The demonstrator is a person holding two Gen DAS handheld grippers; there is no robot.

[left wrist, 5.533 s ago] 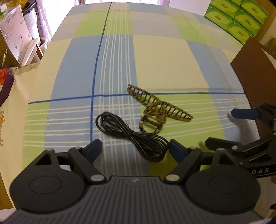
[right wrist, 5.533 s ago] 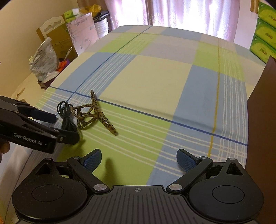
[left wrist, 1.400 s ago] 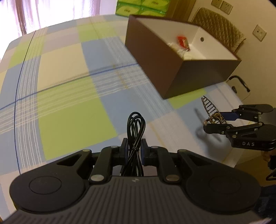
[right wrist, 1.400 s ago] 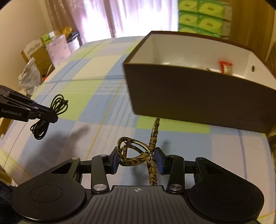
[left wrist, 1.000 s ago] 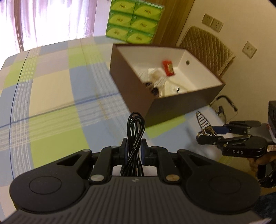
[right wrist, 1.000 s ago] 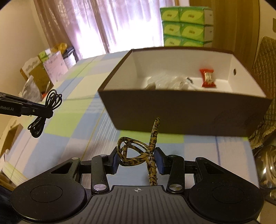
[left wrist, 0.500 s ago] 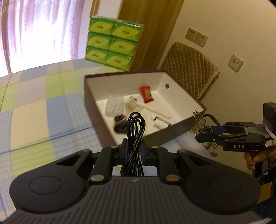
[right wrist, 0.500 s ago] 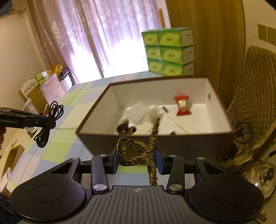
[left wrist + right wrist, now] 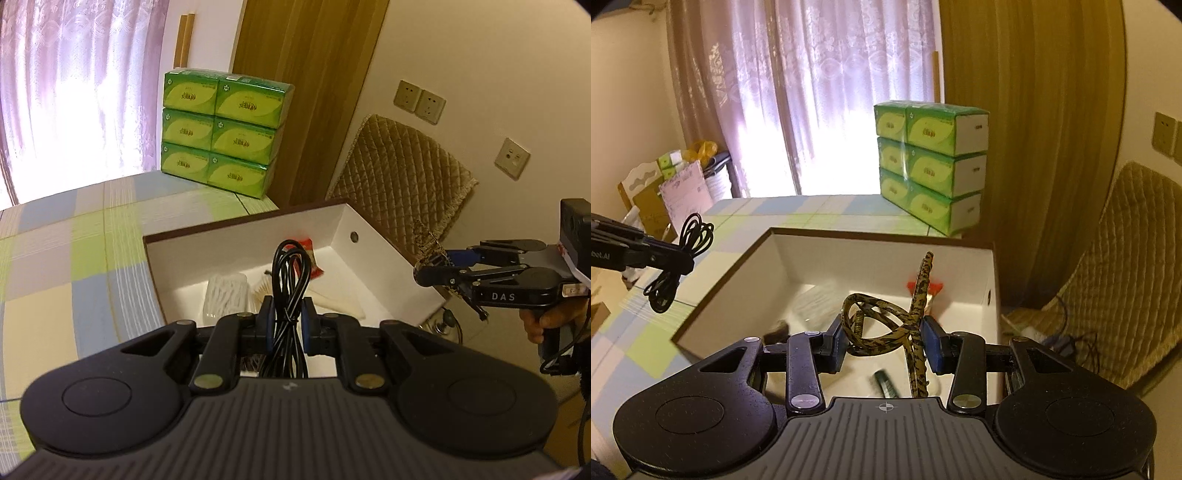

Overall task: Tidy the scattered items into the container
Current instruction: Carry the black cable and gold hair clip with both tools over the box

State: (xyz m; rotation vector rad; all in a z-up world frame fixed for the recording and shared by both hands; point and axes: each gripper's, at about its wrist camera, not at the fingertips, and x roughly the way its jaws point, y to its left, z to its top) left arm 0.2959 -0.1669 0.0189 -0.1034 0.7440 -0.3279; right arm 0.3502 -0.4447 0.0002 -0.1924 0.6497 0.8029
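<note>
Hovering over box [image 9: 827,258]: left gripper [image 9: 287,325] clamped on cable [image 9: 290,291], right gripper [image 9: 884,341] clamped on hair clip [image 9: 886,325]. Both items held above box interior, near table's far corner.

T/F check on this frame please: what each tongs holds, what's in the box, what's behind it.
1. The left tongs are shut on the cable. True.
2. The right tongs are open and hold nothing. False: they are shut on the hair clip.
3. The box already holds a red packet. True.
4. The cable lies on the tablecloth. False: it hangs from the left tongs, off the cloth.
5. Green tissue packs are stacked behind the box. True.
</note>
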